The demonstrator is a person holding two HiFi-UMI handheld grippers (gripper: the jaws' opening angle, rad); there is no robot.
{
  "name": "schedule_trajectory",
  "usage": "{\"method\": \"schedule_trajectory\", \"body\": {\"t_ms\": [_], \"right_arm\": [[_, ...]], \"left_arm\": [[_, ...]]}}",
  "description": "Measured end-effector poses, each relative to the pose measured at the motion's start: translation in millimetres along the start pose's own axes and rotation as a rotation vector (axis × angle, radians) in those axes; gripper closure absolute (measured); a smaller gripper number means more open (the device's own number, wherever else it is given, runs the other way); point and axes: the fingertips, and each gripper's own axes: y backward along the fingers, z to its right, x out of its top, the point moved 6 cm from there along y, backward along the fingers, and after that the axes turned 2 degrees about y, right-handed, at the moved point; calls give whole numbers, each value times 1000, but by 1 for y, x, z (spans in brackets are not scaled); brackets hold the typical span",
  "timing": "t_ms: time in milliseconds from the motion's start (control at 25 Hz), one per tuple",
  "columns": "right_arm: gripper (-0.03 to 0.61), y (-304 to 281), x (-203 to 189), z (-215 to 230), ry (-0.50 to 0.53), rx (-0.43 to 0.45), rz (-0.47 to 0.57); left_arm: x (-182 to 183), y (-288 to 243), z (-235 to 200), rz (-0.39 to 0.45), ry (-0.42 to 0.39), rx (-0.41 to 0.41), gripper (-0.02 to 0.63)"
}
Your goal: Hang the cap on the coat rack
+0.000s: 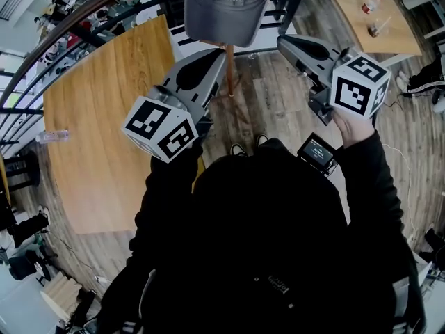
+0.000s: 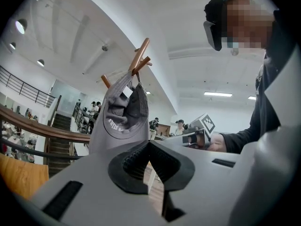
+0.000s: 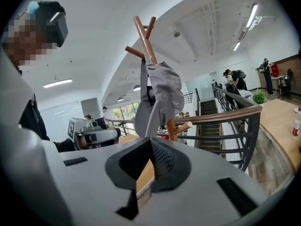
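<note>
Cap (image 2: pixel 123 114) hangs on an upper peg of the coat rack (image 2: pixel 139 55). Left gripper (image 2: pixel 149 147) and right gripper (image 3: pixel 149 142) flank the rack's pole just beneath, jaws together, holding nothing. Risk: an upward brush from either tip could unhook it.

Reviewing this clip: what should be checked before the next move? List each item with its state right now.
1. The cap hangs from a peg of the coat rack: ok.
2. Jaws of the left hand-held gripper together, nothing between them: ok.
3. Jaws of the right hand-held gripper together, nothing between them: ok.
4. Both jaw tips clear of the cap's fabric: cannot tell.
5. The cap seated firmly enough to stay put: cannot tell.
</note>
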Motion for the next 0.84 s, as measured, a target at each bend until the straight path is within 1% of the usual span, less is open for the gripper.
{"method": "schedule_trajectory", "body": {"t_ms": [160,240,400,600,840], "right_arm": [[561,1,4,-5,27,5,12],[561,1,7,-9,44,7,9],[561,1,11,-12,46,2,12],[561,0,5,-15,40,5,23],[561,2,9,-16,40,-7,33]], "left_arm": [[2,-3,7,-12,-63,1,611],[4,-4,9,-14,-80,1,611],[8,-2,8,4,-69,7,611],[3,1,9,4,-76,0,611],[4,-1,11,-5,-79,-1,611]]}}
